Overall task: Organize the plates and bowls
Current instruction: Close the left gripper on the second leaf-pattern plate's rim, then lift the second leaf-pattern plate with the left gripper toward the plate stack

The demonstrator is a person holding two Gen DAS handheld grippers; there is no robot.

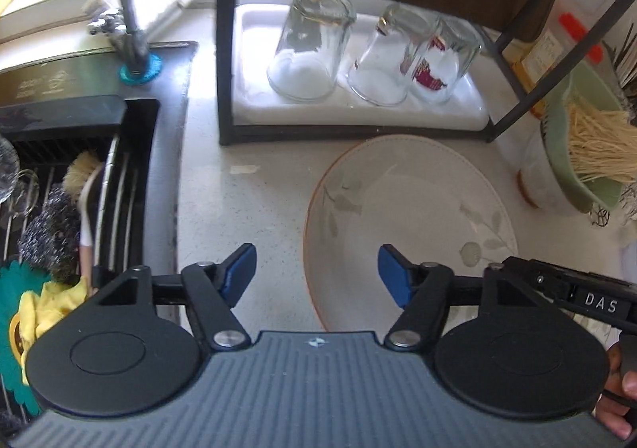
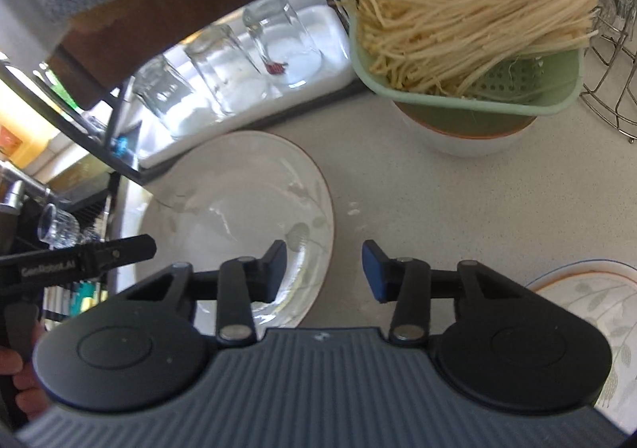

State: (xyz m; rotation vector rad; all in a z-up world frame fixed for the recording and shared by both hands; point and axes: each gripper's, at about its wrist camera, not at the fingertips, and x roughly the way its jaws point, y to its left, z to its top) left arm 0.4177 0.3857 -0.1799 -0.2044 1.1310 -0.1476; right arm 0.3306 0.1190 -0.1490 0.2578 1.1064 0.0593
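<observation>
A cream plate (image 1: 414,209) with a leaf pattern and an orange rim lies flat on the pale counter, also shown in the right wrist view (image 2: 239,201). My left gripper (image 1: 316,274) is open, and the plate's left rim lies between its blue pads without touching them. My right gripper (image 2: 324,270) is open too, straddling the plate's right rim with a gap on both sides. A second patterned plate (image 2: 589,300) lies at the lower right. A white bowl (image 2: 462,137) with an orange rim stands behind, under a green colander (image 2: 469,89) of pale straw-like sticks.
Three upturned glasses (image 1: 310,49) stand on a white tray (image 1: 458,117) inside a dark rack frame (image 1: 225,69) just beyond the plate. A sink (image 1: 79,177) with scrubbers and a tap (image 1: 127,10) is at the left. A wire stand (image 2: 613,97) is at the far right.
</observation>
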